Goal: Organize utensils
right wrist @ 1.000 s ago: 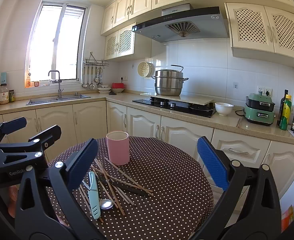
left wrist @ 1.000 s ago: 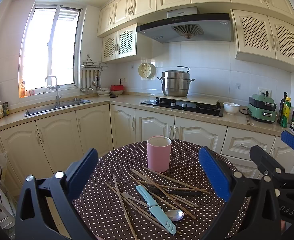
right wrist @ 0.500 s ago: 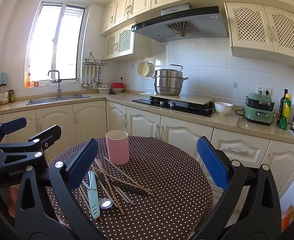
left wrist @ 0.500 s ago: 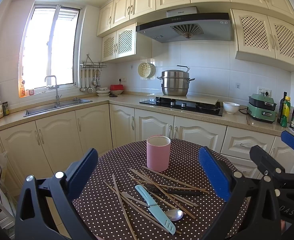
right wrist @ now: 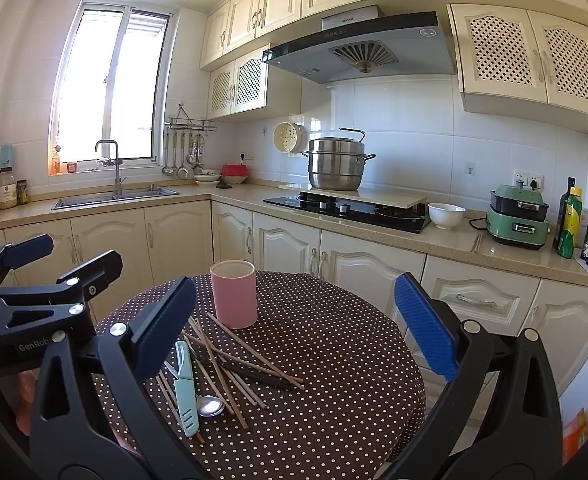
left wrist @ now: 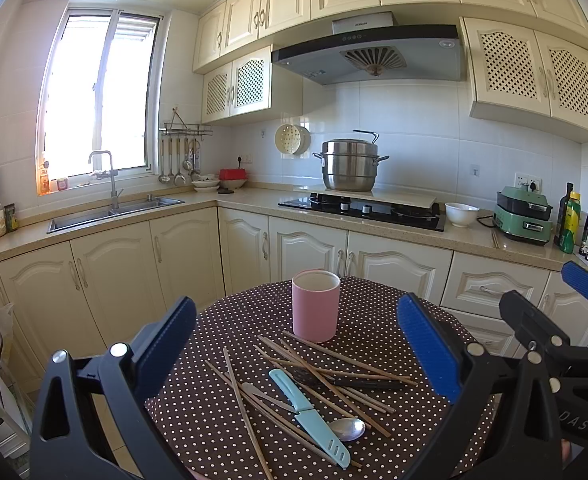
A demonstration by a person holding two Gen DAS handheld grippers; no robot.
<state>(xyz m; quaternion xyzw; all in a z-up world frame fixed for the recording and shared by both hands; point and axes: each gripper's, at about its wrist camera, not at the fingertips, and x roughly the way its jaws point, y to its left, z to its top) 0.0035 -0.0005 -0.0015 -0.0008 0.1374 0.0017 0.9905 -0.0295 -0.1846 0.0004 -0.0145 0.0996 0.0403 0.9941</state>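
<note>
Left gripper (left wrist: 296, 344) and right gripper (right wrist: 294, 322), both with blue ribbed pads on black frames, hover spread wide and empty above the round table in its brown white-dotted cloth (right wrist: 334, 360). The left frame reads "GenRob" in the right-wrist view. Wooden chopsticks (left wrist: 326, 376), a pale-blue-handled knife (left wrist: 308, 416) and a steel spoon (left wrist: 348, 429) lie heaped just before the upright pink cylindrical cup (left wrist: 316, 305); its contents are hidden.

Wooden chopsticks (left wrist: 334, 376) – matt pink cup (left wrist: 315, 305) – glossy metal spoon (left wrist: 348, 429).
</note>
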